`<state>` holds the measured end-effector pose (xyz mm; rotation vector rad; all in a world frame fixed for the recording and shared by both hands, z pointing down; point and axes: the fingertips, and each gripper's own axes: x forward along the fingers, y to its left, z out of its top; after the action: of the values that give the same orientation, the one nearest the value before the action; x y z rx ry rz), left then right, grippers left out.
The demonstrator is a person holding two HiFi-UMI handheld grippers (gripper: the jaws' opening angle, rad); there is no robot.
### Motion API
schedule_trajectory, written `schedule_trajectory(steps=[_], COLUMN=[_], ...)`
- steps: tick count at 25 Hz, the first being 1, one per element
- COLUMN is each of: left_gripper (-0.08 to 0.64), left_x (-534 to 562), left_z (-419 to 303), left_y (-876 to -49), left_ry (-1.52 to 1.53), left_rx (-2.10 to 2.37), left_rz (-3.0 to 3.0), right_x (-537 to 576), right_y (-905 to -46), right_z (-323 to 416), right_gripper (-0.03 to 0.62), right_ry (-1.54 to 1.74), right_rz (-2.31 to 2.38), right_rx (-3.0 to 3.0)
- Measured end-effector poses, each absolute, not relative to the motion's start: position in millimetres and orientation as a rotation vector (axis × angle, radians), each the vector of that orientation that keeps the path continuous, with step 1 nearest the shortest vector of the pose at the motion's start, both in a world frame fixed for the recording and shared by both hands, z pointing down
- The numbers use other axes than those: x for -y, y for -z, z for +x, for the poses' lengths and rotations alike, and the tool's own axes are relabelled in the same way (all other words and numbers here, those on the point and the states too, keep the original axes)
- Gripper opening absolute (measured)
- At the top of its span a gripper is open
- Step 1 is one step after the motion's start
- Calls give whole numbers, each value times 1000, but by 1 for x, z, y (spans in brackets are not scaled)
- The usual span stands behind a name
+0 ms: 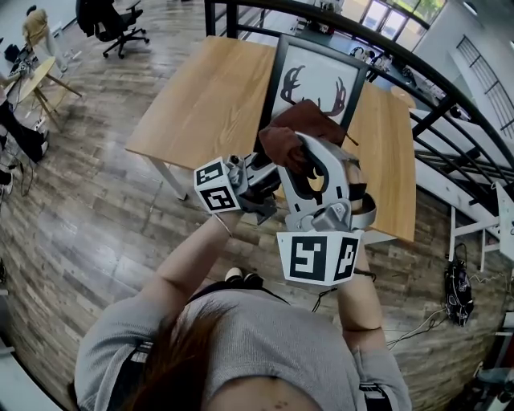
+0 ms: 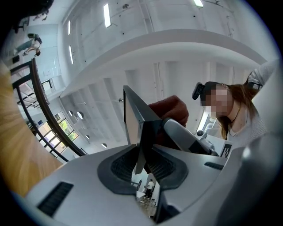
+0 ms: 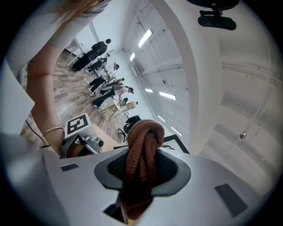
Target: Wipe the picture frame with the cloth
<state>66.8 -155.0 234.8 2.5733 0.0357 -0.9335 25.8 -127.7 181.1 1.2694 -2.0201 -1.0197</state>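
Observation:
A black picture frame [image 1: 317, 76] with an antler print stands tilted above the wooden table [image 1: 201, 104]. My left gripper [image 1: 267, 167] is shut on the frame's lower edge; in the left gripper view the dark frame edge [image 2: 140, 128] runs up from between the pads. My right gripper [image 1: 309, 152] is shut on a bunched brown cloth [image 1: 291, 132], which lies against the lower part of the frame. The cloth [image 3: 141, 152] fills the gap between the pads in the right gripper view, with a frame corner [image 3: 177, 142] behind it. The cloth [image 2: 171, 110] also shows beside the frame.
A black curved railing [image 1: 450, 88] runs behind the table at the right. An office chair [image 1: 112, 24] and a small desk [image 1: 36, 76] stand at the far left on the wood floor. Several people [image 3: 104, 84] are at desks in the distance.

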Motion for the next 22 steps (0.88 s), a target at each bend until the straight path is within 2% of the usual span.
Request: schedule_trajectory(steps=[15,22], left_gripper=[75,75], left_x=[164,159], left_z=[63,72], left_y=[-236,-237], left_ry=[963,962], left_rx=[-19,-30], left_rz=[2547,2558], right_x=[88,86], right_y=[-188,-119], right_z=[29,104], right_gripper=[133,133], right_ry=[929,1056], right_rz=[1101,1444], right_rx=[2244,2034])
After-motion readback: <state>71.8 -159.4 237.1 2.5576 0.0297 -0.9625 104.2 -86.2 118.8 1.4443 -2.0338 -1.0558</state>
